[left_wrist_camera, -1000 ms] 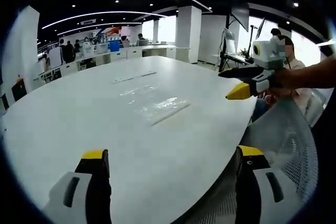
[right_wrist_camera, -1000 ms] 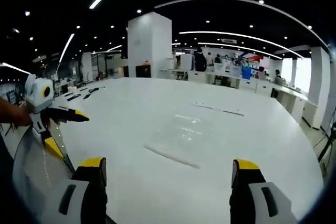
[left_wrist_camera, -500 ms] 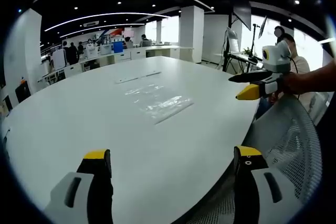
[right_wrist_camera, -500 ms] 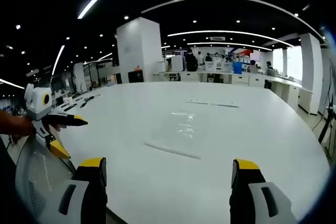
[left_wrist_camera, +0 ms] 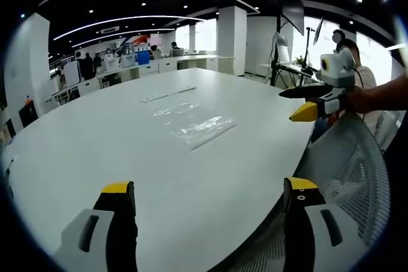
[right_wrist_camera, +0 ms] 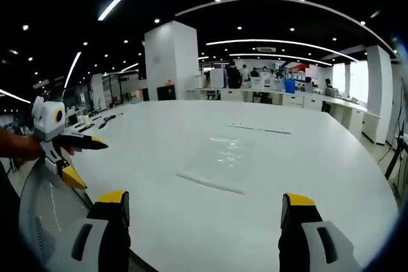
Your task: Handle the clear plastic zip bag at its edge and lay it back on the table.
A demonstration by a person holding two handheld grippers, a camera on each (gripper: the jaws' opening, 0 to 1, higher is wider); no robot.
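Note:
A clear plastic zip bag (left_wrist_camera: 194, 123) lies flat near the middle of the white table (left_wrist_camera: 95, 144); in the right gripper view the same bag (right_wrist_camera: 221, 162) shows with its zip edge turned toward me. My left gripper (left_wrist_camera: 207, 194) stands open over the near table edge, nothing between its jaws. My right gripper (right_wrist_camera: 203, 205) is likewise open and empty, short of the bag. In the left gripper view the right gripper (left_wrist_camera: 305, 102) enters from the right, held by a hand. In the right gripper view the left gripper (right_wrist_camera: 75, 159) shows at the left, open.
A grey mesh chair back (left_wrist_camera: 357, 176) stands against the table's near edge, also seen as the mesh chair (right_wrist_camera: 48, 221). A thin clear strip (left_wrist_camera: 166, 93) lies beyond the bag. A seated person (left_wrist_camera: 357, 74) is at the right. Desks and people fill the far room.
Both views have shifted slightly with the hands. The bag has stayed flat on the table, and both grippers remain open.

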